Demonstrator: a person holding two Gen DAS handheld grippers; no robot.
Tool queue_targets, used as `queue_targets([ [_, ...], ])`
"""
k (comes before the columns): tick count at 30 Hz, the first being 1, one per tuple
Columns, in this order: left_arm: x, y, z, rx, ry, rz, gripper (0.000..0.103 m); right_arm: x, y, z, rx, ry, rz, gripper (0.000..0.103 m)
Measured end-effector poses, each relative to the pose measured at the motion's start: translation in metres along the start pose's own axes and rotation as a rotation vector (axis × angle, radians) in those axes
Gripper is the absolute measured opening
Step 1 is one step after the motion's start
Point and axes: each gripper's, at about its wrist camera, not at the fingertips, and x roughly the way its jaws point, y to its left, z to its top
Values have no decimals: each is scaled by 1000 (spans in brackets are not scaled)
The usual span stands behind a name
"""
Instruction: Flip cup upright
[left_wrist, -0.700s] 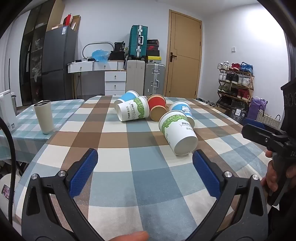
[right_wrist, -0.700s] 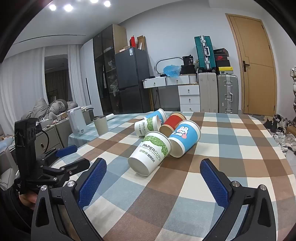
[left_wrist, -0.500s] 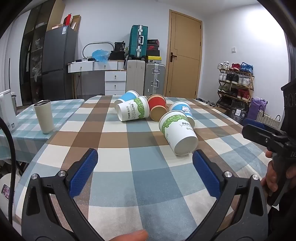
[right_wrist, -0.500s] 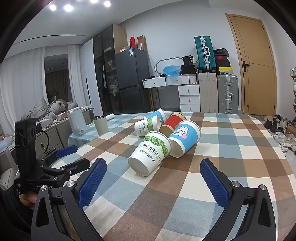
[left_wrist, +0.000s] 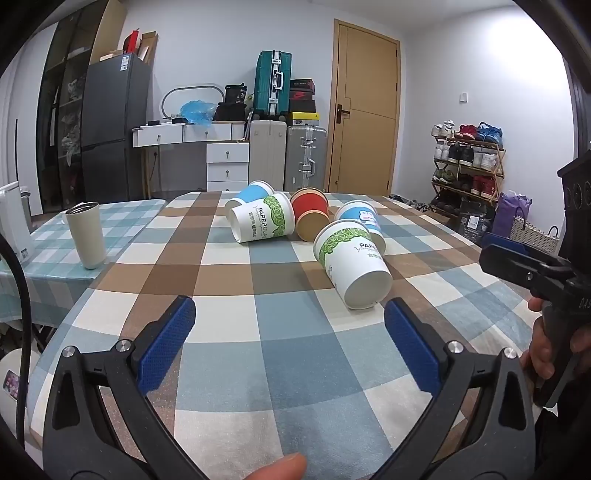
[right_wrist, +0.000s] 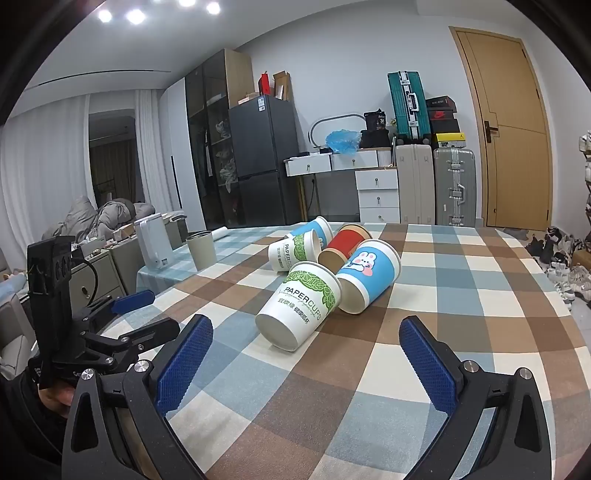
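Several paper cups lie on their sides on the checked table (left_wrist: 288, 332). The nearest is a white cup with green leaves (left_wrist: 354, 266), also in the right wrist view (right_wrist: 299, 310), its base toward me. Behind it lie a blue rabbit cup (right_wrist: 369, 273), a red cup (left_wrist: 310, 212), a second white and green cup (left_wrist: 262, 221) and a blue cup (left_wrist: 245, 195). My left gripper (left_wrist: 290, 317) is open and empty, short of the nearest cup. My right gripper (right_wrist: 306, 336) is open and empty, just in front of that cup.
A beige tumbler (left_wrist: 86, 234) stands upright on a lower side table at the left, next to a white kettle (right_wrist: 153, 240). The right gripper's body (left_wrist: 535, 273) shows at the right of the left wrist view. Drawers, suitcases and a door stand behind.
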Motion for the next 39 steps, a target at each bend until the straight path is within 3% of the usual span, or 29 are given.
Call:
queue_targets([
  [39, -2, -4, 0, 1, -4, 2, 102, 0, -1, 0, 2, -2, 0, 103],
])
